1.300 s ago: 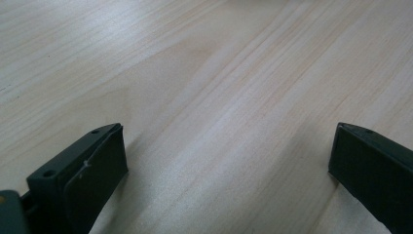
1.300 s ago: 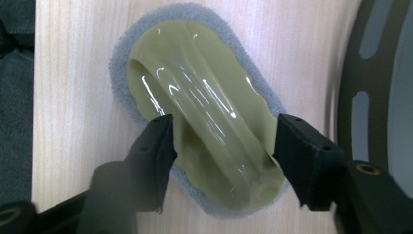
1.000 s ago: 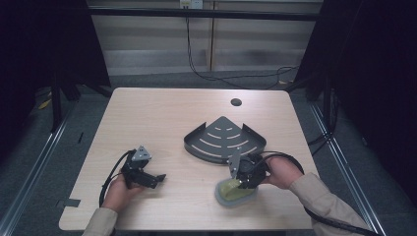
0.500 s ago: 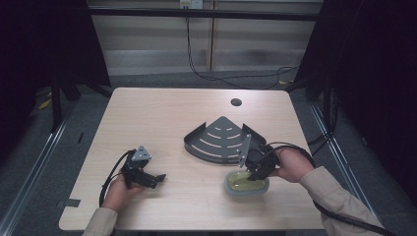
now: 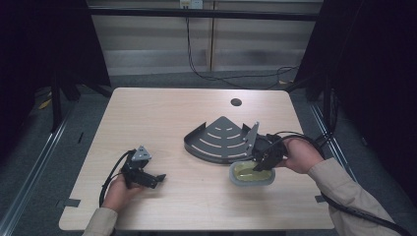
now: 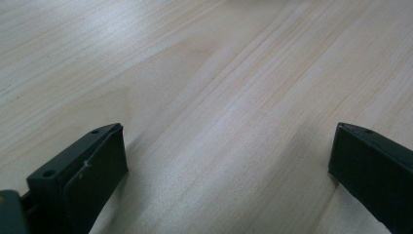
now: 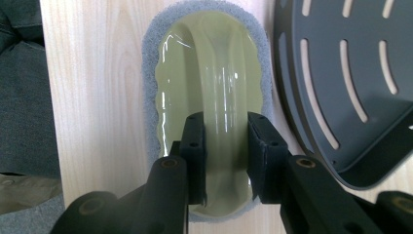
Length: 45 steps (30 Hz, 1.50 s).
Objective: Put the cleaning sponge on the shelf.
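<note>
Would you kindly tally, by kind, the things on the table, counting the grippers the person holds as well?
Scrubbing pad with a yellow-green handle: 1
Dark slotted corner tray: 1
Hand-held grippers, the left gripper and the right gripper: 2
Total: 4

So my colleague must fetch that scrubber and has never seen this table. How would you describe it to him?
On the wooden table, look at the near right side, just in front of the dark fan-shaped slotted tray. The scrubber is oval, with a glossy yellow-green handle on a grey pad; the right claw grips the handle.
</note>
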Motion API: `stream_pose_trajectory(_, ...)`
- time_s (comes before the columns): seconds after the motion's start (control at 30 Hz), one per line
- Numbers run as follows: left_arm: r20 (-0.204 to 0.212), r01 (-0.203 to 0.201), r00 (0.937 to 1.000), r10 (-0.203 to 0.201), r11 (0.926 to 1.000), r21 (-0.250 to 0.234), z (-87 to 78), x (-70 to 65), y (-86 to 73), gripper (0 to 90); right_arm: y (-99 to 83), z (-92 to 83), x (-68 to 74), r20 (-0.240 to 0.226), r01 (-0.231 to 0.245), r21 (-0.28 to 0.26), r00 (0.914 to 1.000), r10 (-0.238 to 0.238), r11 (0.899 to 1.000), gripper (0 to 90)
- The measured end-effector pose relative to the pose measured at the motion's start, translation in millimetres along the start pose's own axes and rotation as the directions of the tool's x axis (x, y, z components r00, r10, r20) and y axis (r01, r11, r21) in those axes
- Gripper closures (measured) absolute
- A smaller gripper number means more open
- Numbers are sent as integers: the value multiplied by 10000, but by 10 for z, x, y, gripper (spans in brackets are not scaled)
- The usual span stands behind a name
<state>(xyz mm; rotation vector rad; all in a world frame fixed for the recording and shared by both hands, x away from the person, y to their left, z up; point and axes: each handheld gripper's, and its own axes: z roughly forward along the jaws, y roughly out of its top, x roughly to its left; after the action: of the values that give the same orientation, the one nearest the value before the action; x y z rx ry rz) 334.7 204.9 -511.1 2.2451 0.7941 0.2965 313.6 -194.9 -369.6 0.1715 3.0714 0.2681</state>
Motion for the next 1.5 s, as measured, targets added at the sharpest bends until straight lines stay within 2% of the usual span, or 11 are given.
stream_pose_trajectory(0.1, -2, -1, 10000, 1, 10000, -2, 0, 0, 0, 0, 3, -38, -15, -26, -264, 121, 9996, 264, 9996, 713)
stream_pose_trajectory(0.4, 8, -1, 10000, 1, 10000, 3, 0, 0, 0, 0, -15, -113, -109, 144, -335, 132, 9993, 333, 9994, 713)
stream_pose_trajectory(0.63, 13, -5, 10000, 5, 10000, 7, -1, 0, 0, 0, -25, -196, -163, 250, -683, 166, 9974, 678, 9975, 713)
stream_pose_trajectory(0.67, 2, -2, 10000, 2, 10000, 11, -1, 0, 0, 0, -29, -202, -182, 307, -571, 130, 9979, 567, 9983, 713)
stream_pose_trajectory(0.83, 3, -6, 10000, 6, 10000, 12, -1, 1, 0, 0, -42, -244, -230, 390, -1014, 148, 9941, 1008, 9947, 712)
stream_pose_trajectory(0.9, 44, -11, 10000, 11, 10000, 49, -4, 2, 2, 0, -47, -251, -261, 473, -989, 80, 9940, 984, 9951, 713)
stream_pose_trajectory(0.93, 35, -7, 10000, 7, 10000, 46, -4, 2, 2, 0, -51, -258, -270, 445, -1233, 56, 9914, 1229, 9924, 713)
stream_pose_trajectory(1.1, 35, -9, 10000, 9, 10000, 47, -4, 2, 2, 0, -67, -274, -347, 570, -1323, 15, 9896, 1320, 9912, 713)
stream_pose_trajectory(1.4, 35, -5, 10000, 5, 10000, 43, -3, 2, 2, 0, -62, -314, -458, 681, -1997, -5, 9776, 1992, 9799, 713)
stream_pose_trajectory(1.47, 36, -7, 10000, 7, 10000, 44, -3, 2, 2, 0, -54, -314, -483, 744, -1904, -26, 9789, 1901, 9817, 713)
stream_pose_trajectory(1.5, 34, -2, 10000, 2, 10000, 45, -4, 2, 2, 0, -50, -317, -487, 718, -2034, 67, 9767, 2024, 9791, 713)
